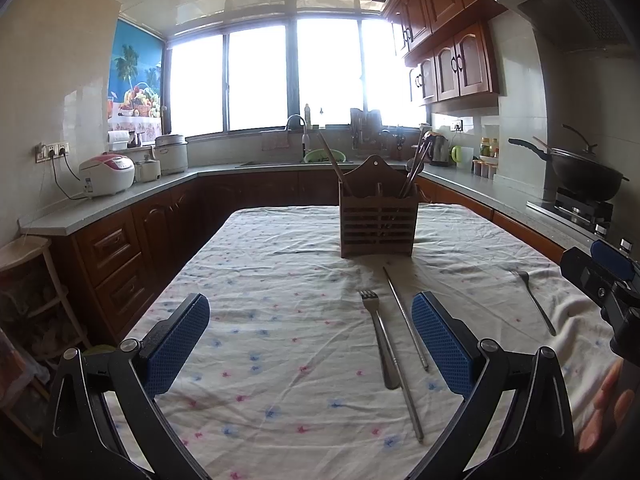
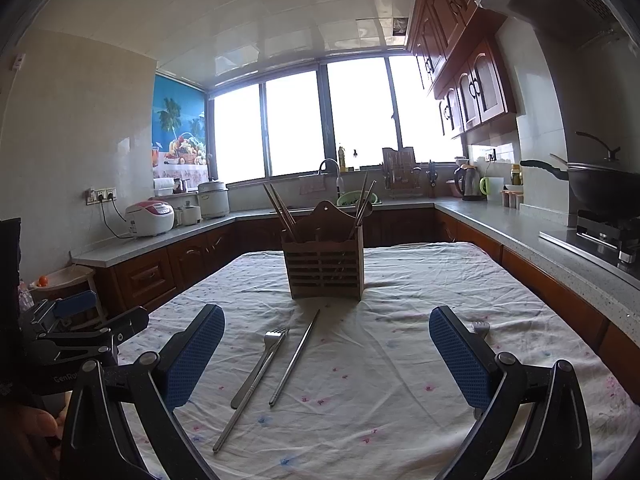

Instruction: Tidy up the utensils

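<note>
A brown slatted utensil holder stands upright mid-table with chopsticks sticking out. On the cloth in front lie a metal fork and two metal chopsticks, one beside the fork. A second fork lies to the right; in the right wrist view its tines peek past the right finger. My left gripper is open and empty above the cloth. My right gripper is open and empty, also seen from the left wrist.
The table has a white floral cloth. Counters wrap around: rice cookers at left, a sink under the window, a wok on the stove at right. A wooden stool stands at left.
</note>
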Demonstrator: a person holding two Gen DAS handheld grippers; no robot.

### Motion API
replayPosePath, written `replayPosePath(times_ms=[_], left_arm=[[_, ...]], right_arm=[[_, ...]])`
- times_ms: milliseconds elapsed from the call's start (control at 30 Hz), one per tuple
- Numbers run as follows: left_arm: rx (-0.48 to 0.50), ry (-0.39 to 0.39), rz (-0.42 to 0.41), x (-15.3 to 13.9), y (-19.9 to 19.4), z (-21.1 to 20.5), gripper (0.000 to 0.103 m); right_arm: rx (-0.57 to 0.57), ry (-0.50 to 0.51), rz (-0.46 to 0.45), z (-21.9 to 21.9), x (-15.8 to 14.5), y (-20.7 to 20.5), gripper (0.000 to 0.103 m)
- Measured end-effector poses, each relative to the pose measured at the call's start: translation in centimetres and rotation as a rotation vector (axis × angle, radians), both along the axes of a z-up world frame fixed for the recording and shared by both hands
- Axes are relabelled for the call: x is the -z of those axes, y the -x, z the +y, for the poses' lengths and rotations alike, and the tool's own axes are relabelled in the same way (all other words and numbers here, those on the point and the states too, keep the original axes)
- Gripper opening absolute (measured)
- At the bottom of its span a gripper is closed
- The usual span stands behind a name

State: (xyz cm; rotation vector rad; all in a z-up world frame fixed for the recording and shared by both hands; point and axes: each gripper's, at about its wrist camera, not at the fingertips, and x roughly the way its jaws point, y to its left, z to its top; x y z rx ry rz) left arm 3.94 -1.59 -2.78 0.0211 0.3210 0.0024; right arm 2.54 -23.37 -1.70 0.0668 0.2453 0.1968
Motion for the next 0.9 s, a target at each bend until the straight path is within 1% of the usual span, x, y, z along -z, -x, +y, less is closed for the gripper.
replayPosePath(times_ms=[400,900], left_arm=[[-0.002,0.005,0.004,-0.36,-0.47,0.26,0.103],[0.003,0.004,0.001,-0.66,-0.68,0.15,0.103]], right_arm=[[-0.005,-0.008,-0.007,-0.27,-0.67,-0.51,0.103],[-0.011,-0.007,-0.005,-0.15,-0.57,-0.61,0.103]])
